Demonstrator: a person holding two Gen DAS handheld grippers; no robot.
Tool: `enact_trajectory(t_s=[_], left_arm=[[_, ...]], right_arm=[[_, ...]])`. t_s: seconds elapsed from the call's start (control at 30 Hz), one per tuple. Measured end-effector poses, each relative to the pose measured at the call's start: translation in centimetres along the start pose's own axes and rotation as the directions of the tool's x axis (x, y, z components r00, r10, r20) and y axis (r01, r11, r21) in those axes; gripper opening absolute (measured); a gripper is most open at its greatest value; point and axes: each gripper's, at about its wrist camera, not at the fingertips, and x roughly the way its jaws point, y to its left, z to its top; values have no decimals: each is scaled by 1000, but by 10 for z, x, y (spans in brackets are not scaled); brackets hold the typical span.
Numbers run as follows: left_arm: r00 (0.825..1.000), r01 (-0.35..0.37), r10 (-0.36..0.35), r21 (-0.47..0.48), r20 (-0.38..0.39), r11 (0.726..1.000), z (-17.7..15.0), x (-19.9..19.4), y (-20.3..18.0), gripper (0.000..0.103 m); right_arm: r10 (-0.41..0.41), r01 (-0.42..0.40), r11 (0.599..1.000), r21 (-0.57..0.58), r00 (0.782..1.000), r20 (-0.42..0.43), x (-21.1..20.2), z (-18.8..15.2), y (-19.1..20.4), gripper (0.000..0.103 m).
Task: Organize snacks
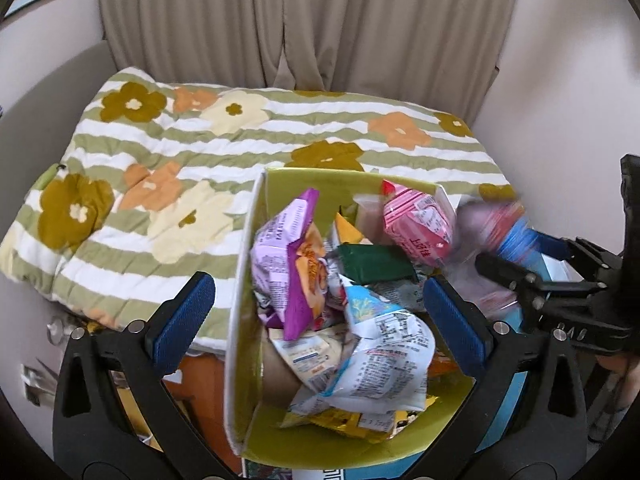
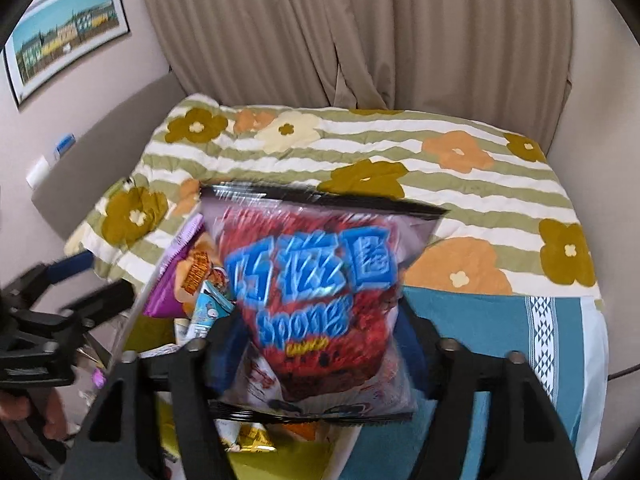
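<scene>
A yellow-green box (image 1: 248, 240) full of snack packets stands on the bed: a purple bag (image 1: 292, 264), a pink carton (image 1: 420, 228), a dark green packet (image 1: 376, 266), white wrappers (image 1: 384, 344). My left gripper (image 1: 320, 300) is open, its blue pads straddling the box's contents from above. My right gripper (image 2: 320, 344) is shut on a red and blue Sponge snack bag (image 2: 316, 280), held above the box's right side. It shows blurred in the left wrist view (image 1: 496, 232), with the right gripper (image 1: 520, 276) behind it.
A green-striped floral quilt (image 1: 200, 152) covers the bed behind the box. A teal cloth (image 2: 500, 328) lies to the right of the box. Beige curtains (image 1: 304, 24) hang behind. A framed picture (image 2: 64, 36) hangs on the left wall.
</scene>
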Motion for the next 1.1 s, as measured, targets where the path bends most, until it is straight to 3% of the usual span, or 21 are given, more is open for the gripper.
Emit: enact_trajectory(t_s=[0.07, 0.13, 0.37, 0.53, 0.83, 1.1], left_arm=[[1000, -3, 3, 5, -5, 1000, -2, 2, 2, 103], [1000, -4, 4, 12, -12, 1000, -5, 5, 4, 103], [999, -2, 2, 10, -45, 1000, -21, 8, 0, 103], [1000, -28, 28, 11, -8, 1000, -29, -16, -8, 103], [992, -64, 59, 46, 108, 997, -55, -90, -53, 103], [974, -104, 85, 78, 212, 992, -103, -159, -108, 103]], right_arm=[[-24, 25, 1000, -13, 1000, 19, 3, -2, 5, 96], [-37, 38, 999, -16, 998, 58, 2, -6, 6, 100], [-50, 50, 999, 16, 997, 57, 2, -19, 2, 101], [-38, 38, 999, 2, 995, 89, -17, -21, 6, 101], [-33, 33, 999, 2, 978, 206, -91, -43, 5, 101], [-131, 129, 991, 25, 949, 285, -177, -94, -8, 101]])
